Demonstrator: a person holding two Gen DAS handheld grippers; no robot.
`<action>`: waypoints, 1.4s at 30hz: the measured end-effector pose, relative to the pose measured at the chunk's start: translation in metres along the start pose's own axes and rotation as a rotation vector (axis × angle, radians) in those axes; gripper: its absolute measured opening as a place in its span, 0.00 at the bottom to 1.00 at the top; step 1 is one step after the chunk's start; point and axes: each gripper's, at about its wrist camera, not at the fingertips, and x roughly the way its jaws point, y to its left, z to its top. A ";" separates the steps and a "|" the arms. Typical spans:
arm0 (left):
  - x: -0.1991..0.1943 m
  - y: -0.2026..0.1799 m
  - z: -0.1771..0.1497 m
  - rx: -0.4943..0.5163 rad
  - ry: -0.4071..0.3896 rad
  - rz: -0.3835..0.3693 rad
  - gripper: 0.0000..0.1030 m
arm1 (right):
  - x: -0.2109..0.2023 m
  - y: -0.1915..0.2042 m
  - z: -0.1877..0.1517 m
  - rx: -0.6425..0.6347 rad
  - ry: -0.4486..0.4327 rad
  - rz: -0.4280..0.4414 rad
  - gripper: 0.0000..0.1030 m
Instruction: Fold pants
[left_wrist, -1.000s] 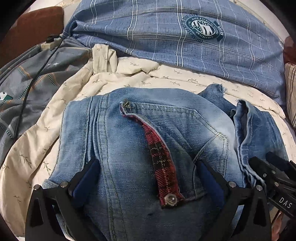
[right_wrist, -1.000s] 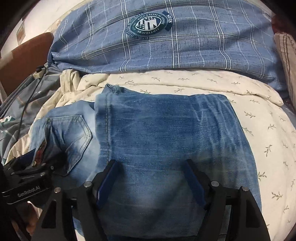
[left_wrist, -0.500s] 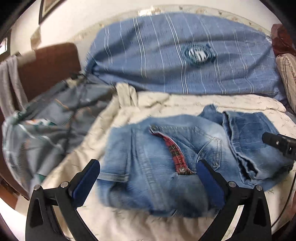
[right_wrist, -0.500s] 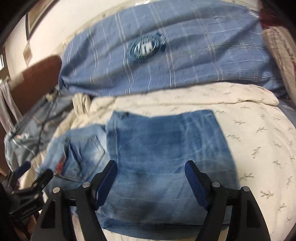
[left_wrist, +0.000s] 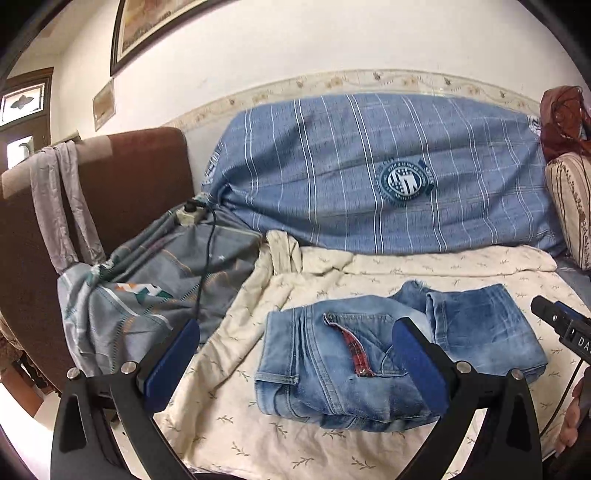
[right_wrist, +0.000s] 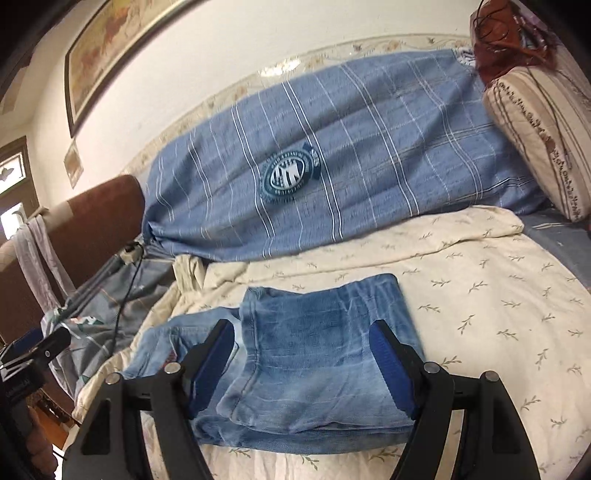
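Item: one pair of faded blue denim jeans (left_wrist: 388, 354), folded into a compact rectangular bundle, lying on the cream leaf-print sheet (left_wrist: 258, 435) that covers the couch seat, toward its near edge. The seat half sits to the left, showing a back pocket with a red plaid flap (left_wrist: 356, 350) and snap; the doubled legs lie over it to the right, frayed hem at the far side. Behind, against the wall: a large blue striped cushion with a round crest (left_wrist: 369, 184). To the left: a grey patterned cloth (left_wrist: 147, 280) with a dark cable across it, then a brown armrest (left_wrist: 122, 177). Left gripper (left_wrist: 295, 365): blue-padded jaws spread wide, nothing between them, held above and clear of the bundle. Right gripper (right_wrist: 303, 365): likewise parted and empty, hanging over the leg half, not touching the cloth. Handling notes, by judgement: denim is soft yet thick and fairly heavy, so layers should stay put under their own weight but resist a sharp crease; stacked seams and waistband make the left half bulkier. Not fragile, not slippery. Best hold for any further fold or a lift: pinch all layers together at the two near corners, or at the folded right edge, avoiding the loose pocket flap. The fold looks essentially complete.
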 end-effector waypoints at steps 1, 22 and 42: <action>-0.003 0.002 0.001 -0.007 0.000 -0.001 1.00 | -0.003 0.001 -0.001 0.000 -0.002 -0.002 0.76; -0.025 0.056 0.011 -0.129 -0.054 0.138 1.00 | -0.024 0.065 -0.028 -0.202 -0.054 0.132 0.77; -0.003 0.077 0.002 -0.187 -0.004 0.133 1.00 | 0.000 0.083 -0.035 -0.236 -0.003 0.135 0.77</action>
